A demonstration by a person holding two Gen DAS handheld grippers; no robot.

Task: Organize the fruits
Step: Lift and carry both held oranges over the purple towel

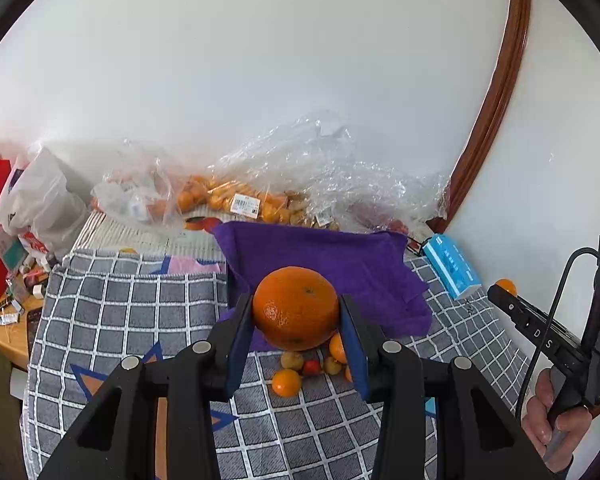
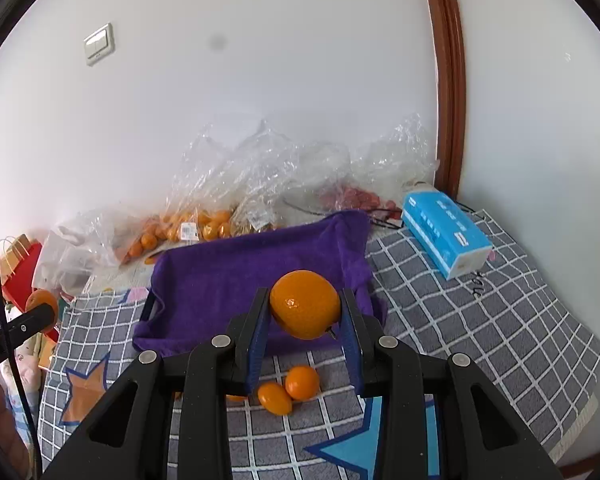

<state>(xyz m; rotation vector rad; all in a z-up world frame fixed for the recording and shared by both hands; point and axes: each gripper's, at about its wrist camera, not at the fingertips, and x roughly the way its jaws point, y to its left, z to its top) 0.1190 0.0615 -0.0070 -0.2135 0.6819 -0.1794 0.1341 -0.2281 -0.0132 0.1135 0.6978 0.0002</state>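
I have a large orange (image 1: 295, 309) clamped in the left gripper (image 1: 296, 320) and a smaller orange (image 2: 305, 304) in the right gripper (image 2: 305, 320), both above the purple cloth (image 2: 260, 280). Nothing lies sorted on it yet. Small fruits (image 1: 300, 368) wait near on the checked cover (image 1: 140, 312), more in far bags (image 1: 236, 200).

A plain white wall (image 1: 260, 80) fills the back of the room, lit evenly by soft daylight. A white light switch (image 2: 99, 44) is set high on it. To the right, a brown wooden door frame (image 2: 448, 80) runs up the wall. The counter is covered by a grey checked cloth (image 2: 500, 320) with white grid lines and blue star shapes. At the far left a bare wooden tabletop edge (image 1: 4, 332) shows.
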